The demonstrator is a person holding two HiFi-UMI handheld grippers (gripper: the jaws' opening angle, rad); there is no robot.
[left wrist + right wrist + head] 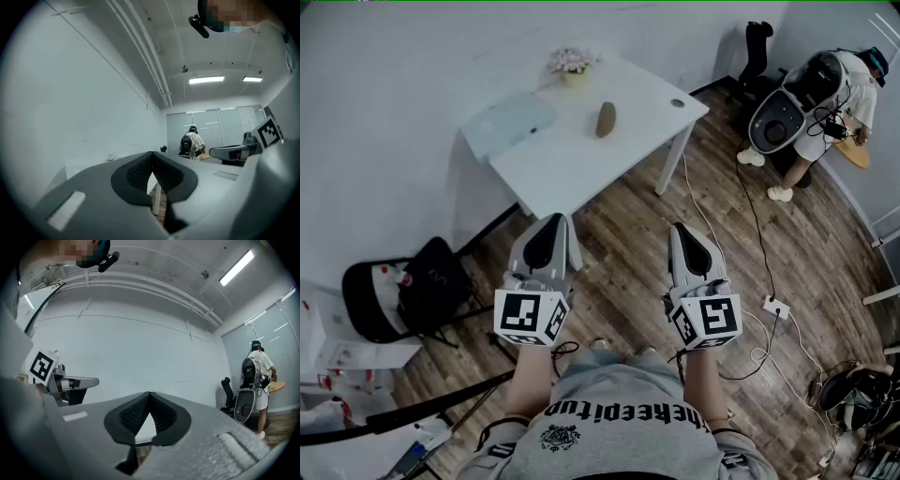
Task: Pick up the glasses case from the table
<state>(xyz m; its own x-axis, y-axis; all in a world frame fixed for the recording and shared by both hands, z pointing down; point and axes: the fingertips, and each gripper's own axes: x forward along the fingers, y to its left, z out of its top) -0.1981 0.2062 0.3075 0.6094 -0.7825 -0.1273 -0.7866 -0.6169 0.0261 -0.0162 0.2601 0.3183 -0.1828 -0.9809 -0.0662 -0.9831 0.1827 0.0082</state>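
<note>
The task has barely begun, as far as the head view shows. The glasses case (606, 119), a small brownish oval, lies untouched in the upper middle of the frame on the white surface (581, 159). A small pot of flowers (572, 66) sits beyond it towards the top edge, and a pale translucent sheet or bag (511, 122) lies to its left. Both tools are low in the frame, over the wooden floor (628, 225) and well apart from the surface, held close in front of the person's body. The left hand-held gripper (551, 221) is closed: in its own view the ribbed pads meet at the tips (151, 155) with nothing between them, and only the edge and a leg of the surface show through the gap below. The right hand-held gripper (681, 228) is also closed and empty, its pads touching at the tip (149, 393) with the surface edge showing behind. Both point roughly level towards the far wall rather than down at the case. Nothing of the pick-up is done yet. I judge that what remains is the whole job: bring one tool forward over the surface, open its jaws, set them either side of the case, close and lift. At the upper right of the head view another person (834, 94) stands by a chair, well clear of the surface.
</note>
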